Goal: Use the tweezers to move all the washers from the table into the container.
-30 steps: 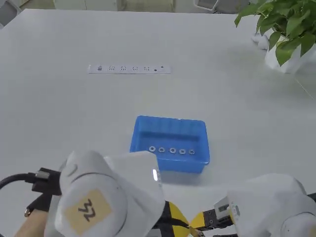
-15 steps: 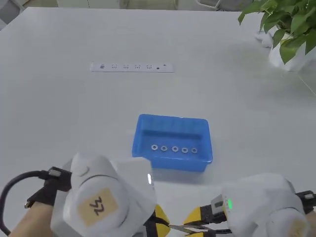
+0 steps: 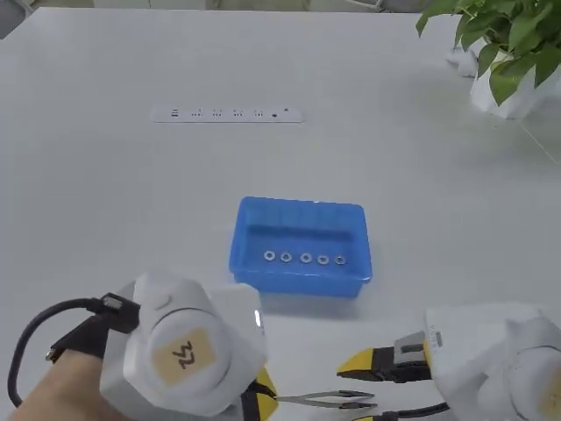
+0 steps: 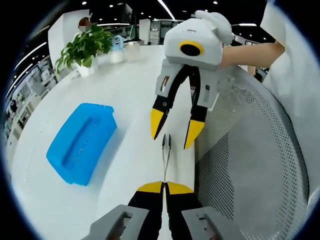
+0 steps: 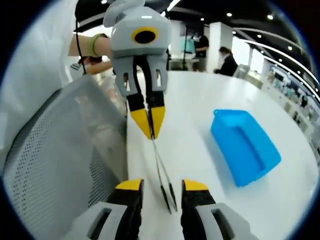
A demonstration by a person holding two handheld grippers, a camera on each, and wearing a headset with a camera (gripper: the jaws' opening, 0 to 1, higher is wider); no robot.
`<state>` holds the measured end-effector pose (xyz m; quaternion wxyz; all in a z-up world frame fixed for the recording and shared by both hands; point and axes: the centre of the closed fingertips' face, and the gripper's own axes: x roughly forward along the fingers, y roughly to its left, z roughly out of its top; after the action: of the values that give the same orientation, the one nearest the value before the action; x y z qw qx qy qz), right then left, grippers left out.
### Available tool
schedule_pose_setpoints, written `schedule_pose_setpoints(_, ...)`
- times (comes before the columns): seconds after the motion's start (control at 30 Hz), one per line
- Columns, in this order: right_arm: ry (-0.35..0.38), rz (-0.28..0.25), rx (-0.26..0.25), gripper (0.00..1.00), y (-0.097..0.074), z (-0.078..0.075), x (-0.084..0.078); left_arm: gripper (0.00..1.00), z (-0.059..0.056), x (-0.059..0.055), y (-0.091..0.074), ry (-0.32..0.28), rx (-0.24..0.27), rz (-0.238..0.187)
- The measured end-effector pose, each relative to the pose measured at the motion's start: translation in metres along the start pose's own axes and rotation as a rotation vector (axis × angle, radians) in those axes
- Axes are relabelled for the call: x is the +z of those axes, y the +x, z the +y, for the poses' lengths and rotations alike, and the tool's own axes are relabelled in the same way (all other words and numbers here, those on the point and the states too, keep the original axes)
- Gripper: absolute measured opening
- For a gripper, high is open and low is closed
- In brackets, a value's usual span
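Note:
The blue container (image 3: 254,215) sits mid-table with several washers (image 3: 304,258) in a row on its floor. At the near table edge, my left gripper (image 3: 263,392) is shut on the silver tweezers (image 3: 320,400), which lie pointing right. My right gripper (image 3: 351,392) faces it, open, one jaw on each side of the tweezers' far end. In the left gripper view my left gripper (image 4: 164,186) pinches the tweezers (image 4: 166,150) and the right gripper (image 4: 173,136) straddles their tip. In the right gripper view the tweezers (image 5: 161,175) run between my right gripper (image 5: 162,186) and the left gripper (image 5: 151,129).
A white power strip (image 3: 226,114) lies on the table beyond the container. A potted plant (image 3: 504,53) stands at the far right corner. A grey mesh chair back (image 4: 250,165) is just off the near table edge. People stand in the far background.
The two grippers have drawn a little apart, so more of the tweezers shows between them. The right gripper has moved right. The container and washers stay put.

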<state>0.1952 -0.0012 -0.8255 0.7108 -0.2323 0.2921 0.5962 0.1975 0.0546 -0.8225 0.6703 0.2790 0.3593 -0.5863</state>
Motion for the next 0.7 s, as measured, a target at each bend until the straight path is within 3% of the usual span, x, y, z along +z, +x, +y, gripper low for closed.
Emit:
schedule_pose_setpoints(0.07,0.030,-0.013,-0.026,0.27,-0.007,-0.002,0.000,0.00,0.001,-0.003,0.002,0.004,-0.001,0.015)
schedule_pose_setpoints(0.13,0.104,-0.059,-0.062,0.27,-0.018,-0.006,0.004,0.00,0.002,-0.005,0.004,-0.002,-0.009,0.032)
schedule_pose_setpoints(0.33,0.228,-0.166,-0.266,0.29,-0.062,-0.034,0.015,0.00,0.005,-0.014,0.012,0.001,-0.021,0.109)
schedule_pose_setpoints(0.4,0.246,-0.180,-0.326,0.29,-0.075,-0.041,0.015,0.00,0.007,-0.019,0.015,0.021,-0.021,0.157)
schedule_pose_setpoints(0.57,0.280,-0.195,-0.420,0.30,-0.101,-0.050,0.009,0.00,0.007,-0.024,0.021,0.039,-0.024,0.219)
schedule_pose_setpoints(0.63,0.289,-0.164,-0.516,0.30,-0.115,-0.061,-0.001,0.00,0.007,-0.026,0.022,0.048,-0.024,0.240)
schedule_pose_setpoints(0.7,0.276,-0.173,-0.579,0.30,-0.127,-0.067,-0.004,0.00,0.007,-0.027,0.023,0.046,-0.023,0.256)
